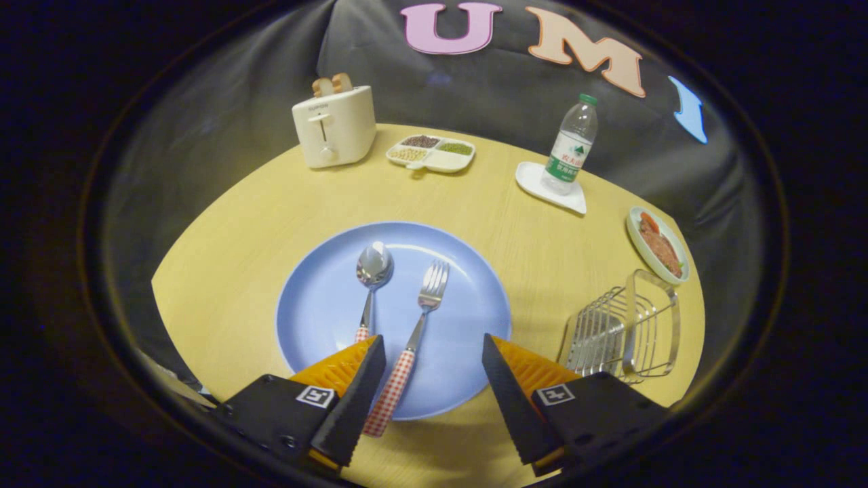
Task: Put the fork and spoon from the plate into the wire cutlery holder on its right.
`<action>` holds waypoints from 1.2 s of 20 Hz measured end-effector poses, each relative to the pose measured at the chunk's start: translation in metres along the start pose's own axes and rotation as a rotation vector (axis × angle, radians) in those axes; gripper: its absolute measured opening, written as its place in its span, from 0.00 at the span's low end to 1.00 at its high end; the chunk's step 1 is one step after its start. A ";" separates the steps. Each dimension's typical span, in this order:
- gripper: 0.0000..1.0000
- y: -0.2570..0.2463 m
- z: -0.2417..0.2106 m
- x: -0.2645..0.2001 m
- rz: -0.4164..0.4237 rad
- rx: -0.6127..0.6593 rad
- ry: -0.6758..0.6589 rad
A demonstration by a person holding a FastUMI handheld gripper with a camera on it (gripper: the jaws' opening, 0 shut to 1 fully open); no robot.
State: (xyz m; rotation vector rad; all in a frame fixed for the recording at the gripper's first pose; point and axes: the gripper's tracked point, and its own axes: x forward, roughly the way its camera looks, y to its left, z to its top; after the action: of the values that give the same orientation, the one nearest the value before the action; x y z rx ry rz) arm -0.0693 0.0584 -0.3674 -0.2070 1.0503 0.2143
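Task not yet begun: we find fork (422, 306) and spoon (372, 276) side by side on the blue plate (475, 298), the wire cutlery holder (624, 329) at its right unfilled. Our gripper (432, 359) hangs wide open, holding nothing, the fork's checked handle between its fingers.

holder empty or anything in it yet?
Empty: bare wires in the holder; fork and spoon lie on the plate. Gripper open.
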 end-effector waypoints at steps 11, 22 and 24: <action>0.35 0.008 -0.026 0.004 0.027 -0.042 0.103; 0.12 -0.010 -0.018 -0.018 0.025 -0.021 0.138; 0.12 -0.017 -0.011 -0.030 0.029 -0.047 0.133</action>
State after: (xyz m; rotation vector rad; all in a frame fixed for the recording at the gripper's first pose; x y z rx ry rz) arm -0.0885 0.0372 -0.3454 -0.2510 1.1816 0.2545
